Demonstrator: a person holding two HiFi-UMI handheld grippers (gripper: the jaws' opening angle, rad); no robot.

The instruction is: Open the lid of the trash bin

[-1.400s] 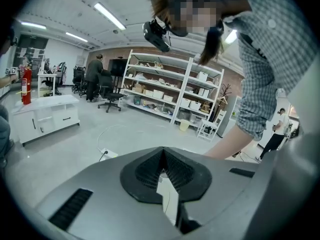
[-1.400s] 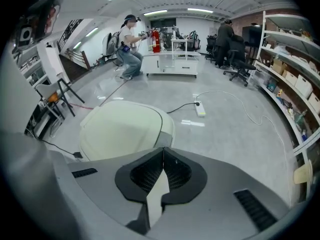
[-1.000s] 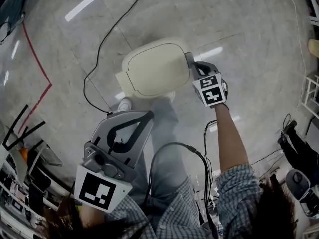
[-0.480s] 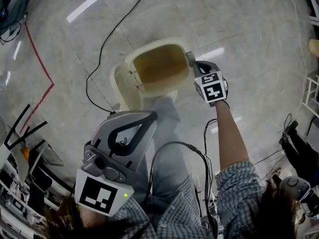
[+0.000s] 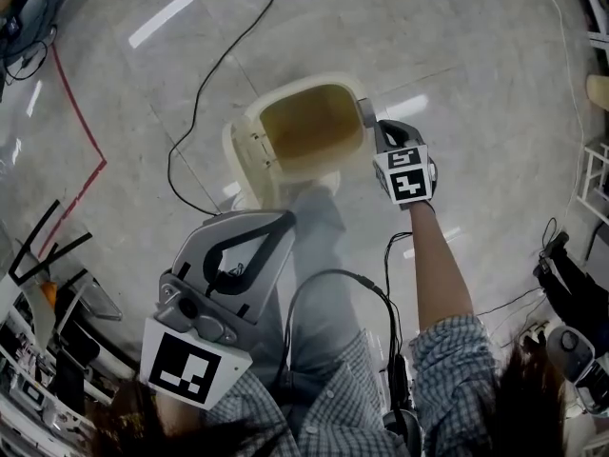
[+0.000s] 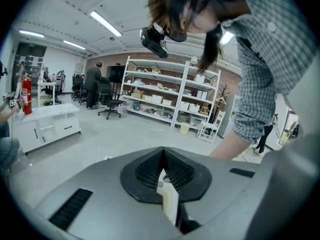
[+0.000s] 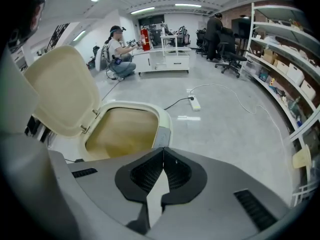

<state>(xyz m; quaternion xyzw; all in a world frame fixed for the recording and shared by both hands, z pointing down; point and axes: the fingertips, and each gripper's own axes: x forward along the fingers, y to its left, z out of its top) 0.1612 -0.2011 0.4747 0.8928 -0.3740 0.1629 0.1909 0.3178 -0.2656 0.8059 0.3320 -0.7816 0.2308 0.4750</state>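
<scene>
Right gripper: we hold it with both jaws pressed together and nothing between them. Its tips sit just beside the grey latch panel; we cannot tell whether they touch.

Trash bin: cream, directly ahead of the right gripper, its brownish inside open to view.

Lid: swung up on its hinges, standing ahead and to the left of the right gripper.

Left gripper: jaws closed together, empty. We hold it well apart from the bin, pointing toward the shelving.

Power strip: on the floor, ahead and to the right of the right gripper.
</scene>
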